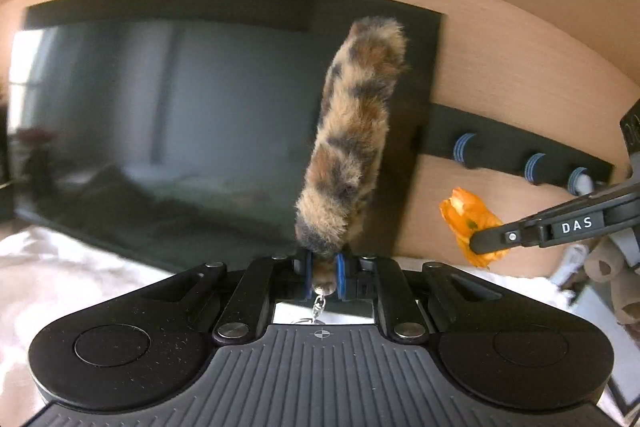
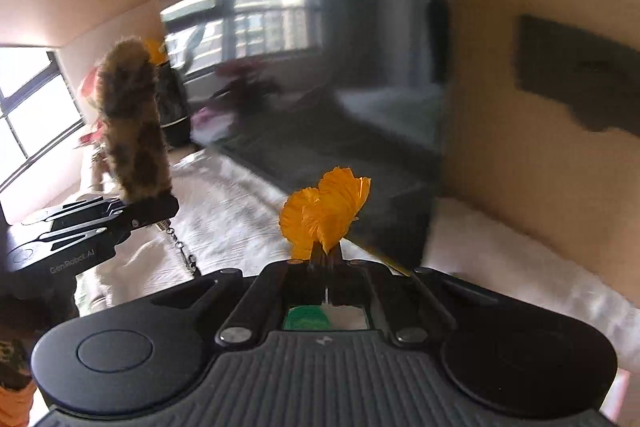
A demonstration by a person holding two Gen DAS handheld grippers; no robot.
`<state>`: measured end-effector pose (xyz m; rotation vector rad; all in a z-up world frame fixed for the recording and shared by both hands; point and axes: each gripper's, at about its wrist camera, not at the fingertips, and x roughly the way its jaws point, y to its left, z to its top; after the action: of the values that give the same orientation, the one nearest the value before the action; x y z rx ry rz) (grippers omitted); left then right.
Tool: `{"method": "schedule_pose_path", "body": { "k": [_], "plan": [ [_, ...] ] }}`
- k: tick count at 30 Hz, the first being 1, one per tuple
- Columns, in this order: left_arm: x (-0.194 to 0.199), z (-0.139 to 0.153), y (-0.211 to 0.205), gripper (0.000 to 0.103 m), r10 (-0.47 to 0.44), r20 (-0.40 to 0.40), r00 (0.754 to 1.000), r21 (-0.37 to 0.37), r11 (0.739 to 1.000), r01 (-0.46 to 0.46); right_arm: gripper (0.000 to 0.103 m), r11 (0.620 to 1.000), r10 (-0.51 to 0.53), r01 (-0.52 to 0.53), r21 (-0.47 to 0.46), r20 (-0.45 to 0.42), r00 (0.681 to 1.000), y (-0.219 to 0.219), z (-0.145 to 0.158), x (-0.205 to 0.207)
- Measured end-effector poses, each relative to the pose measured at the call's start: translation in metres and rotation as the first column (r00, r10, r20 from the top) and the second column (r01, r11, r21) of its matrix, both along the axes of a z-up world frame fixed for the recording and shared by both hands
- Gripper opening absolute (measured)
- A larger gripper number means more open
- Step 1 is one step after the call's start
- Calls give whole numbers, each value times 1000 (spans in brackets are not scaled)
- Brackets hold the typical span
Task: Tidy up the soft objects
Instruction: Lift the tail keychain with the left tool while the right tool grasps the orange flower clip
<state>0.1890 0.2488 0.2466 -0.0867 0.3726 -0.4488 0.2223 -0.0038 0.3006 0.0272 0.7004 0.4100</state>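
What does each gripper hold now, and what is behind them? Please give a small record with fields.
left gripper: shut on the furry tail keychain, near its chain end
right gripper: shut on the orange flower
tail pose: stands upright above the fingers
background: dark screen; black hook rack on the wood wall
below: white fluffy cover

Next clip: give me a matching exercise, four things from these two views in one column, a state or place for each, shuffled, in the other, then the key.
Things:
1. furry spotted tail
2. orange flower
3. black hook rail
4. dark TV screen

States or places:
A. mounted on the wooden wall, right of the screen
B. standing up from the shut left tool, chain dangling below
C. reflecting windows and a room
D. pinched at its base by the right tool

Pairs: 1-B, 2-D, 3-A, 4-C
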Motion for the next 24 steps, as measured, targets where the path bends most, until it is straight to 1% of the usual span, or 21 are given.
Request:
{"method": "schedule_pose_path", "body": {
  "k": [2,5,8,11,14,16,19,24],
  "plan": [
    [2,3,-21,13,-48,3,999,-4,999,48,1,999,-39,39,-6,16,999,-17,3,-10],
    [2,10,-53,13,-121,28,992,8,993,121,1,995,-103,104,-9,37,994,-45,7,-25],
    [1,20,-86,13,-200,52,978,16,980,200,1,984,-176,177,2,59,983,-73,11,-40],
    [-7,33,-121,14,-277,90,957,32,961,275,1,967,-253,253,17,77,964,-106,15,-57],
    [-12,47,-155,14,-348,127,929,49,938,345,1,945,-327,326,24,96,940,-134,19,-72],
    [-15,58,-178,14,-392,165,905,72,920,385,1,928,-371,371,21,109,922,-147,22,-81],
    [-22,74,-207,14,-447,205,871,90,894,438,1,908,-419,420,21,124,900,-170,25,-97],
    [-37,87,-248,14,-530,248,811,114,847,519,1,874,-483,484,32,148,863,-202,30,-123]
  ]
}}
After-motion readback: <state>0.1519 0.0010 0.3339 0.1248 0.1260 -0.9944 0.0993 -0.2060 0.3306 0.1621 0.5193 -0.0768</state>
